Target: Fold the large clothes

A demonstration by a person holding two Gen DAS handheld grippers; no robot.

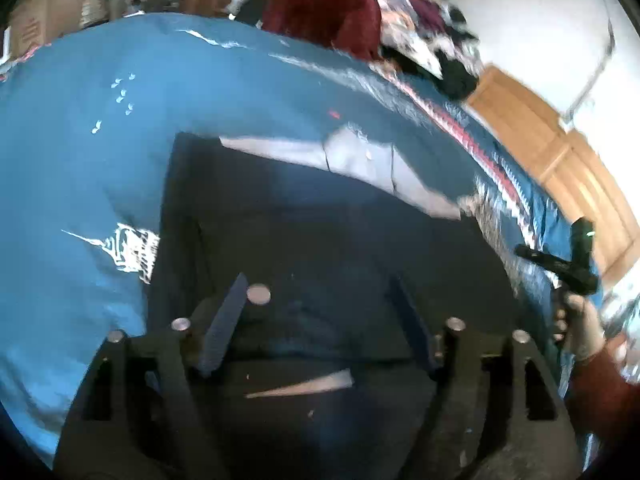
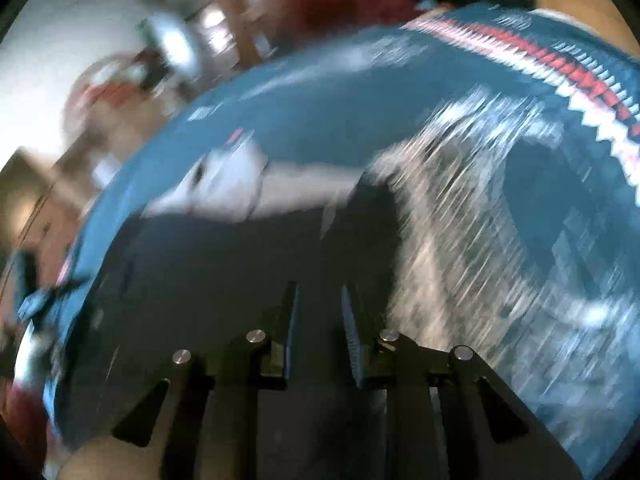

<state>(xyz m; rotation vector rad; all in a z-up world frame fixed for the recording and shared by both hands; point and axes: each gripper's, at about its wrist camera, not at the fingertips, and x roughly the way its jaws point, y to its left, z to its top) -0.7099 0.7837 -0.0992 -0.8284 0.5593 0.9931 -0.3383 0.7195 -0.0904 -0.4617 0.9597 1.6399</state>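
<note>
Looking along the left gripper (image 1: 320, 312), I see its jaws spread wide with nothing between them, hovering over a dark garment (image 1: 304, 248) that fills the centre and lower middle of the frame. A pale lining band (image 1: 340, 160) runs across its upper edge, and it lies on a blue patterned bedspread (image 1: 80, 152). At the right edge a hand (image 1: 580, 328) holds the other tool.

In the right wrist view, badly smeared by motion, the right gripper (image 2: 320, 320) sits bottom centre with jaws nearly together, a narrow gap left and no cloth in it that I can make out. The garment spreads lower left.

I'd slow down — take both corners of one edge evenly before folding.
</note>
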